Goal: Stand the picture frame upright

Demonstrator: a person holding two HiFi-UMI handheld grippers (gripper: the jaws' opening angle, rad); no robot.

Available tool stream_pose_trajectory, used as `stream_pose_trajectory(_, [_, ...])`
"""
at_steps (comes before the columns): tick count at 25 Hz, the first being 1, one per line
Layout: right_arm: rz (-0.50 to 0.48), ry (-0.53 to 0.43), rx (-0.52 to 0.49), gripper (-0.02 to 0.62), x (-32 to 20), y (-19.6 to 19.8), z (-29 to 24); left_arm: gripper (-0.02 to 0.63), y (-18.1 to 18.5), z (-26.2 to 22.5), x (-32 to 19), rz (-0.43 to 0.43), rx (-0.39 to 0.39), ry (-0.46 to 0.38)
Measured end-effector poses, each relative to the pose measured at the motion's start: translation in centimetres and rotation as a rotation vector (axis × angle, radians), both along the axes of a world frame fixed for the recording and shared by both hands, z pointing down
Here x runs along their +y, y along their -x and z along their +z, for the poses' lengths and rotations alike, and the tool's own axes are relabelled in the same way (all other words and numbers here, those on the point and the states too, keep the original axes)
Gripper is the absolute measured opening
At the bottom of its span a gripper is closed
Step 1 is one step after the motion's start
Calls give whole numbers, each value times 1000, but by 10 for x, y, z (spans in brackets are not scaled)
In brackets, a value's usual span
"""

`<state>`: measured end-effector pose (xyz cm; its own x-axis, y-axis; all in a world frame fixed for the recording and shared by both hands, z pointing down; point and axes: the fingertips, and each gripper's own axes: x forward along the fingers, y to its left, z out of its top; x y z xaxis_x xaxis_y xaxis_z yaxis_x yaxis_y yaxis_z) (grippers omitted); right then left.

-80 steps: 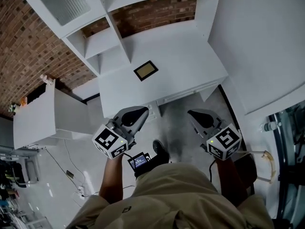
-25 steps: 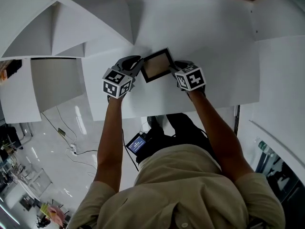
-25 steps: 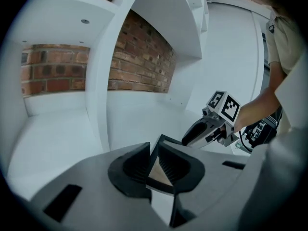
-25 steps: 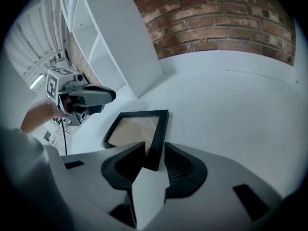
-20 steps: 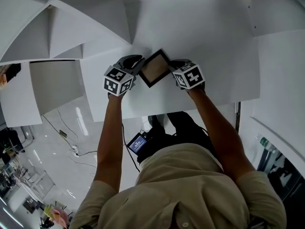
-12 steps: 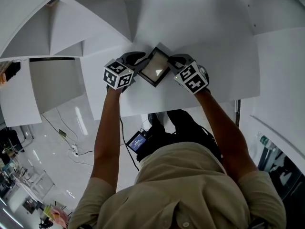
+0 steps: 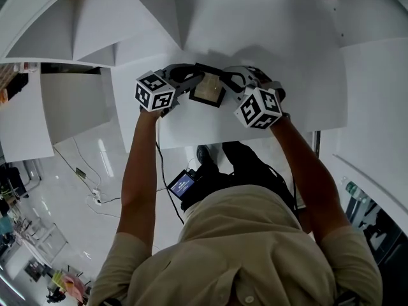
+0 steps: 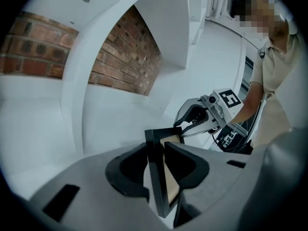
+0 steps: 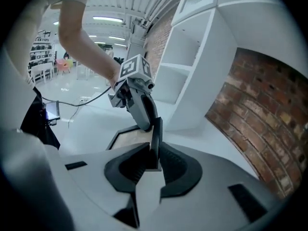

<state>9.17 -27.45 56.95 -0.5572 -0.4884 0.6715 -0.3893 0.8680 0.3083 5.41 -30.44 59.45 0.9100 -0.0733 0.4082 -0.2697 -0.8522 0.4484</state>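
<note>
Jaws: right gripper (image 9: 153, 154) closing on picture frame (image 7: 208, 92), left gripper (image 8: 156, 149) opening around it

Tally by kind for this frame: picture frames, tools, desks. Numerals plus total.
picture frame: 1
tool: 2 (left tool, jaws just opening, frame between them; right tool, jaws just closed on the frame's edge)
white desk: 1
Total: 4

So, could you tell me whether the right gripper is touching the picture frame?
Touching. The right gripper view shows the right gripper, whose jaws have just been closing, pressing both sides of the picture frame.
</note>
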Motion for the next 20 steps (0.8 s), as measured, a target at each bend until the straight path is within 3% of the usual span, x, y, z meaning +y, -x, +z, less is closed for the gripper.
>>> stream_pose_trajectory(3, [68,40,-93,69,-7,1,-10,102,5,-10,-3,-45,33,-19])
stream_pose_trajectory(6, [209,145,-260,177,-13,-2,-14,96,16,-14,-6,-89,47,-49])
stream_pose_trajectory(10, [379,380,-461,186,-7,-17,1,91,18,-24,-4,-112,77,-103])
stream_pose_trajectory(12, [426,448,-536,174,-7,-15,3,91,18,-27,-1,-103,79,-127])
stream_pose_trajectory(13, [433,439,-547,111,-10,-14,1,91,19,-29,0,-101,77,-141])
stream_pose_trajectory(20, [355,265,-439,91,-13,-8,-22,84,24,-37,0,-104,13,-264])
